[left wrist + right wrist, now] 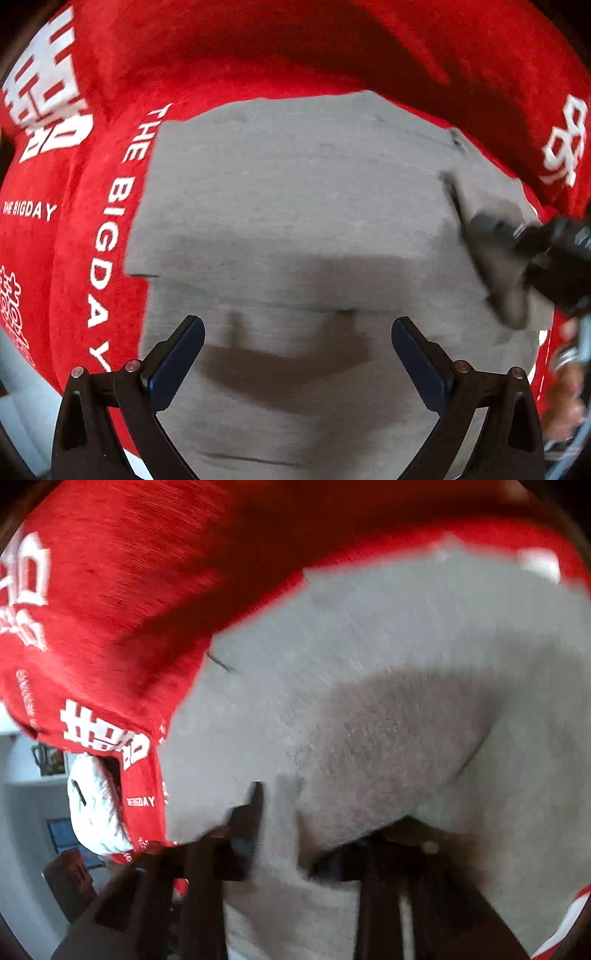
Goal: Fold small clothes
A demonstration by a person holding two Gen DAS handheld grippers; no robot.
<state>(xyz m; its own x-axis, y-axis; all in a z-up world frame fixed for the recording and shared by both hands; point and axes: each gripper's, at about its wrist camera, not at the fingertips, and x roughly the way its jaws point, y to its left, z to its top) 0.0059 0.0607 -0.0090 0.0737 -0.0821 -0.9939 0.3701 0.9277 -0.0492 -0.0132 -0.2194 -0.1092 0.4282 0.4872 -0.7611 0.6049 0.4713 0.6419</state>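
A grey garment point(295, 206) lies partly folded on a red cover with white print point(92, 229). My left gripper point(297, 350) is open and empty, just above the garment's near part. My right gripper point(517, 240) shows at the right of the left wrist view, on the garment's right edge. In the right wrist view the picture is blurred; grey cloth point(369, 720) drapes over the fingers point(247, 823) and a fold of it lies between them, so the right gripper point(314, 849) looks shut on the garment's edge.
The red cover point(110, 609) spreads around the garment on all sides and drops off at its left edge, over a white cushion point(96, 805). A room with pictures on a wall point(51, 760) shows beyond that edge.
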